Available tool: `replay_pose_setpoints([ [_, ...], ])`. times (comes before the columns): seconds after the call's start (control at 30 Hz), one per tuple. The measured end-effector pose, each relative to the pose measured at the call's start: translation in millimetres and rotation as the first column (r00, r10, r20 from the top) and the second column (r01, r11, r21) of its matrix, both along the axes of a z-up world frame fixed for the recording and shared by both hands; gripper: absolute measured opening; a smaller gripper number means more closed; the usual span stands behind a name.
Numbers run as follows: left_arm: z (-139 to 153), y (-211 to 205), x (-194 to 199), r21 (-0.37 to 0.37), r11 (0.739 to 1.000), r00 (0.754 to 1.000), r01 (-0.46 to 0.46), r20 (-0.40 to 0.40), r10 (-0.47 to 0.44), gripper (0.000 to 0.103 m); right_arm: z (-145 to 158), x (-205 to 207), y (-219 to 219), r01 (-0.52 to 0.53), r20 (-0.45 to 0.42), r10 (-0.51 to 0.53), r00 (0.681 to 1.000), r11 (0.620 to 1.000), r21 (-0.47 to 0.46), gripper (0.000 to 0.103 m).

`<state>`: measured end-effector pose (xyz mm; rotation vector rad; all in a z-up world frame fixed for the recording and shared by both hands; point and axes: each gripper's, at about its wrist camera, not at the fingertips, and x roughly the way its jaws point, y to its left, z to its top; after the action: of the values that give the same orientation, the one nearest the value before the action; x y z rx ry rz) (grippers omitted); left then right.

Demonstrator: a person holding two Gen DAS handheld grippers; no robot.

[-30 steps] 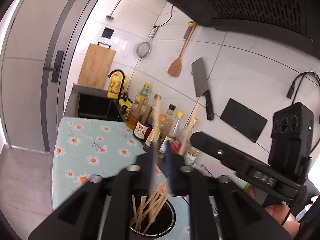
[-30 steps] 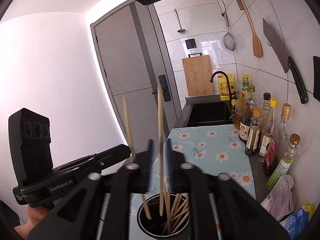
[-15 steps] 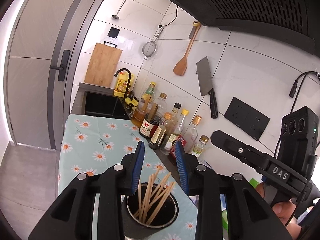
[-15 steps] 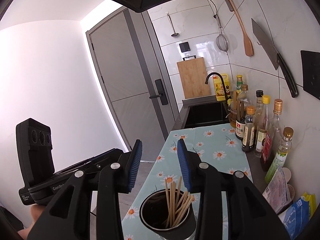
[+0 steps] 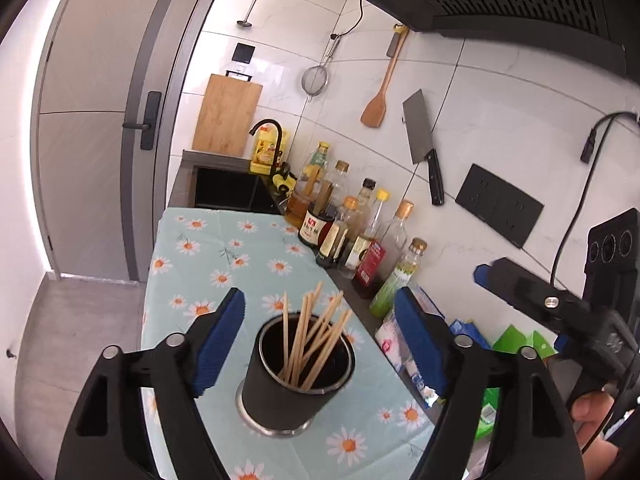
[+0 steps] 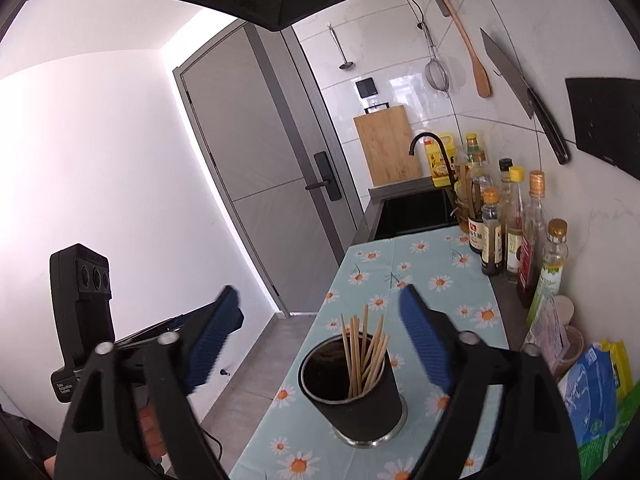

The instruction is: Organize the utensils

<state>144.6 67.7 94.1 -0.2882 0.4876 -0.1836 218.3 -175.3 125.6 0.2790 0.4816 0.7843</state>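
Note:
A dark round utensil holder (image 5: 298, 384) (image 6: 360, 394) stands on the daisy-print cloth (image 5: 224, 256) (image 6: 440, 280), with several wooden chopsticks (image 5: 316, 336) (image 6: 364, 354) leaning inside it. My left gripper (image 5: 320, 316) hangs just above and behind the holder, its blue-padded jaws opening wide with nothing between them. My right gripper (image 6: 320, 320) hovers over the same holder from the other side, jaws also opening wide and empty. Each gripper shows at the edge of the other's view, the right gripper (image 5: 486, 274) and the left gripper (image 6: 236, 314).
Several sauce and oil bottles (image 5: 360, 232) (image 6: 516, 224) line the tiled wall. Packets (image 6: 596, 392) lie at the near right. Beyond the cloth is a dark sink (image 5: 230, 194) with a black tap. A cleaver (image 5: 422, 140), wooden spatula (image 5: 378, 108) and strainer hang on the wall.
Both grippers let go of the chopsticks they held, which dropped into the holder. Both pulled back from the holder and their jaws spread wide.

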Motion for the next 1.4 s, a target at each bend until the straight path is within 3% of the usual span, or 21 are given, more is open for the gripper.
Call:
replay_pose_setpoints([
  [0.17,-3,-14,-21,0.024,1.0,1.0,-0.019,-0.016,0.02,0.096,2,-17,-20,-0.018,0.011,0.019,1.0,0.999,-0.038,0.098],
  [0.6,-32,-45,-66,0.066,0.995,0.99,-0.081,-0.11,0.088,0.096,-31,-64,-57,-0.036,0.01,0.037,0.999,0.995,-0.093,0.098],
  [1.13,-88,-72,-102,0.115,0.991,0.971,-0.075,-0.218,0.099,0.096,-101,-93,-63,-0.092,-0.099,0.077,0.992,0.984,-0.15,0.098],
  [1.4,-110,-77,-109,0.123,0.99,0.958,-0.072,-0.267,0.103,0.096,-120,-92,-60,-0.105,-0.153,0.082,0.985,0.983,-0.152,0.098],
])
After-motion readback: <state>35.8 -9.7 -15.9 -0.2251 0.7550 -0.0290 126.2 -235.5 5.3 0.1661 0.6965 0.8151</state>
